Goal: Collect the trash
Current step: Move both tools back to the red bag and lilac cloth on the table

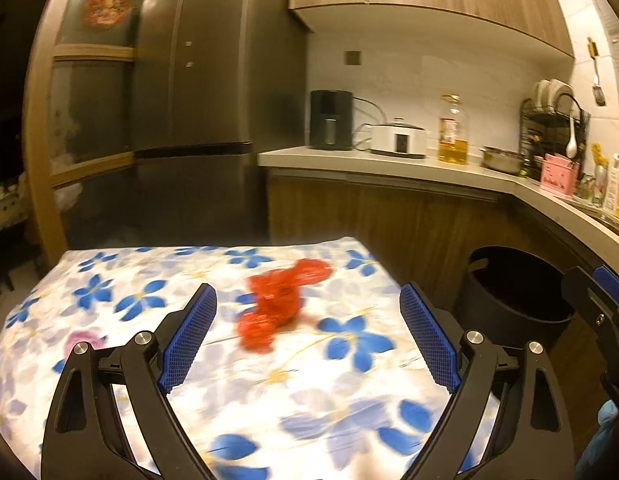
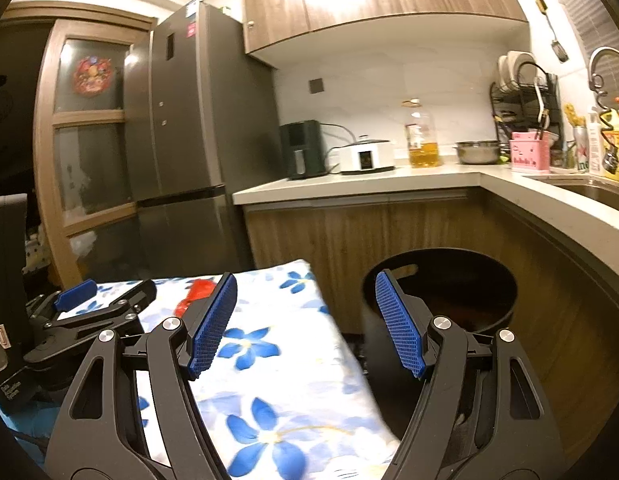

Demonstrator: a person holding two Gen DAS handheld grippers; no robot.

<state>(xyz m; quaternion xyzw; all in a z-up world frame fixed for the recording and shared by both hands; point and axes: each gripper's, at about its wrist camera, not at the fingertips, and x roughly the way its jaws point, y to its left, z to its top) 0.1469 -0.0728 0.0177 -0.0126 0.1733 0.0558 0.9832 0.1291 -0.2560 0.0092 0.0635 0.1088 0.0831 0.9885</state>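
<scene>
A crumpled red plastic wrapper (image 1: 280,300) lies on a table with a white cloth with blue flowers (image 1: 109,320). My left gripper (image 1: 308,334) is open and empty, just above the table, with the wrapper between and a little beyond its blue pads. A black round bin (image 1: 513,296) stands on the floor right of the table. My right gripper (image 2: 305,324) is open and empty, held over the table's right edge beside the bin (image 2: 449,288). In the right wrist view the wrapper (image 2: 195,294) is partly hidden behind my left finger, and the left gripper (image 2: 105,300) shows at left.
A kitchen counter (image 2: 389,180) runs behind and to the right with an air fryer (image 2: 303,150), a rice cooker (image 2: 365,156), an oil bottle (image 2: 423,136), a steel bowl (image 2: 479,152) and a dish rack (image 2: 521,96). A grey fridge (image 2: 181,140) stands behind the table.
</scene>
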